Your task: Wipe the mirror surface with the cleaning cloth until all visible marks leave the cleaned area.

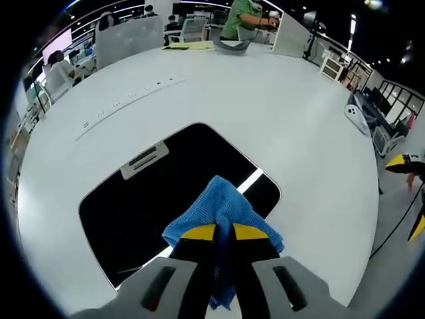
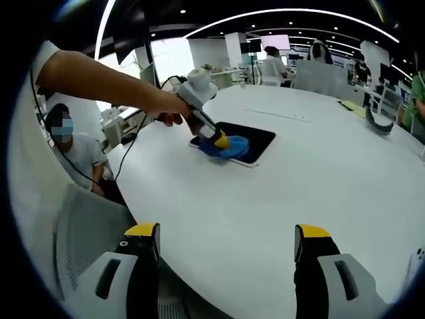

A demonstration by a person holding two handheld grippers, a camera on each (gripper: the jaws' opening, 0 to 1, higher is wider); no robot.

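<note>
**Q:** State the condition of each hand-held gripper.

**A:** The left gripper (image 1: 224, 232), yellow-tipped with black jaws on a grey body, has its jaws pressed together on a blue woven cleaning cloth (image 1: 219, 209). The cloth bunches out ahead of the jaw tips, and one strip hangs down between the jaws. In the right gripper view the same left gripper (image 2: 221, 141) is held in a person's hand (image 2: 171, 106), angled down onto the cloth (image 2: 229, 147). The right gripper (image 2: 226, 240) has its two yellow-tipped jaws spread wide with nothing between them; it hangs above the near edge of the tabletop.

**Q:** Where is the cloth in relation to the mirror?

**A:** The cloth rests on the dark rectangular mirror with rounded corners (image 1: 166, 186), at the mirror edge nearest the left gripper. The mirror (image 2: 255, 141) lies flat on the round white tabletop (image 1: 279, 113), well inside its edges. A bright reflected strip shows on the mirror surface beside the cloth. Whether any marks are on the glass cannot be told.

**Q:** What else is on or around the tabletop?

**A:** A small white rectangular label (image 1: 144, 159) lies at the mirror's far edge. A yellow-green sheet (image 1: 189, 45) lies near the far edge of the tabletop. A person in a green top (image 1: 247, 16) stands beyond that edge. A seated person in a white shirt (image 2: 76, 149) is beside the tabletop, to the left in the right gripper view.
</note>
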